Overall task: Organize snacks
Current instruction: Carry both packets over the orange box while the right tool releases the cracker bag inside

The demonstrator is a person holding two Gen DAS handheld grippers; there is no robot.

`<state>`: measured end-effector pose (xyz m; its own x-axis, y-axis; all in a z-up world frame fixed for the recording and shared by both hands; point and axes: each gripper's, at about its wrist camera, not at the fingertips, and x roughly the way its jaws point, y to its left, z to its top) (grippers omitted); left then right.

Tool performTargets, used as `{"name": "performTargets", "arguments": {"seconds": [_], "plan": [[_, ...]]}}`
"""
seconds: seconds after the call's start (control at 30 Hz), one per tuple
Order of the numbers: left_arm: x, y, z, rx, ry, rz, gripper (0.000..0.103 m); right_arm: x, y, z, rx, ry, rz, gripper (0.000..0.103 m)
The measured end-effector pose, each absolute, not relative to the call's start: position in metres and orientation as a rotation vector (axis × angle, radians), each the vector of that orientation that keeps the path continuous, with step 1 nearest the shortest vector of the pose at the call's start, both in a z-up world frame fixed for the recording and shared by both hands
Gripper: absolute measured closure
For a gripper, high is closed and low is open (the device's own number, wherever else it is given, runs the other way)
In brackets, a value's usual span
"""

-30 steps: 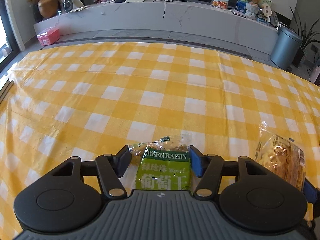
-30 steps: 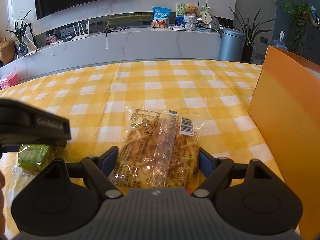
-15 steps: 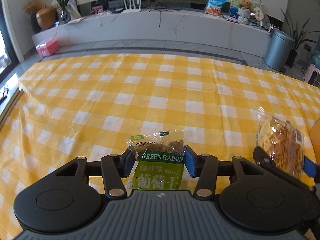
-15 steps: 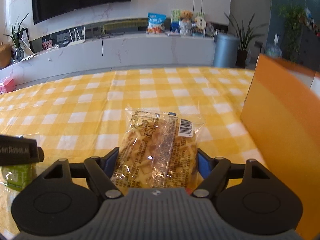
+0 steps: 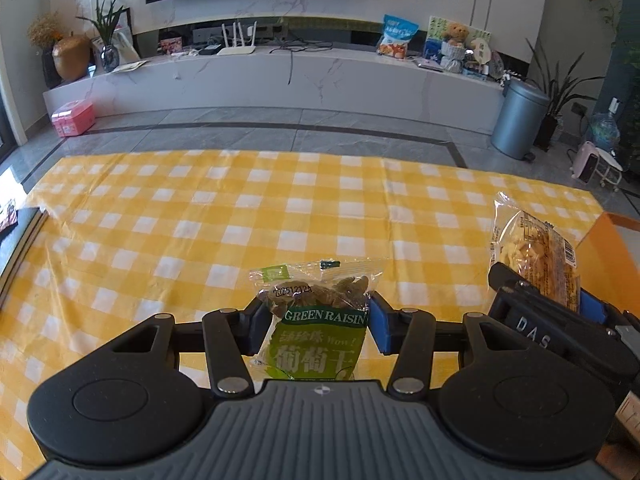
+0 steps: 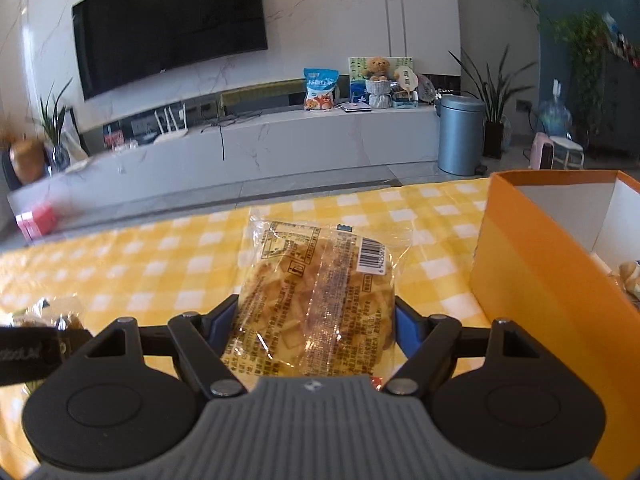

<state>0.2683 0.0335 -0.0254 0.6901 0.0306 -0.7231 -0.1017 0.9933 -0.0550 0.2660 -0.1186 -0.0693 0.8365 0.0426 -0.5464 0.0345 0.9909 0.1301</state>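
while the left gripper (image 5: 316,316) jaws clamp the raisin pack (image 5: 318,336), the right gripper (image 6: 316,320) jaws clamp the cracker bag (image 6: 316,300).

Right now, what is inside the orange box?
The orange box is open, with white inner walls. At its right edge, part of a pale snack shows. The near wall hides the rest of the floor.

Checked tablecloth (image 5: 192,216); grey bin (image 6: 460,136); wall TV (image 6: 168,24); pink box (image 5: 73,119).
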Motion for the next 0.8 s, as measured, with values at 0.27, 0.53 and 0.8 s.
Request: {"name": "performTargets", "arguments": {"seconds": [0.27, 0.53, 0.8], "plan": [[0.264, 0.016, 0.008, -0.126, 0.75, -0.059, 0.046, 0.257, -0.17, -0.024, 0.189, 0.532, -0.002, 0.028], [0.259, -0.031, 0.018, -0.144, 0.709, -0.23, 0.046, 0.23, -0.253, 0.023, -0.012, 0.49, -0.099, 0.028], [0.273, -0.077, 0.014, -0.198, 0.679, -0.35, 0.046, 0.242, -0.362, 0.025, 0.155, 0.565, -0.052, 0.028]]}}
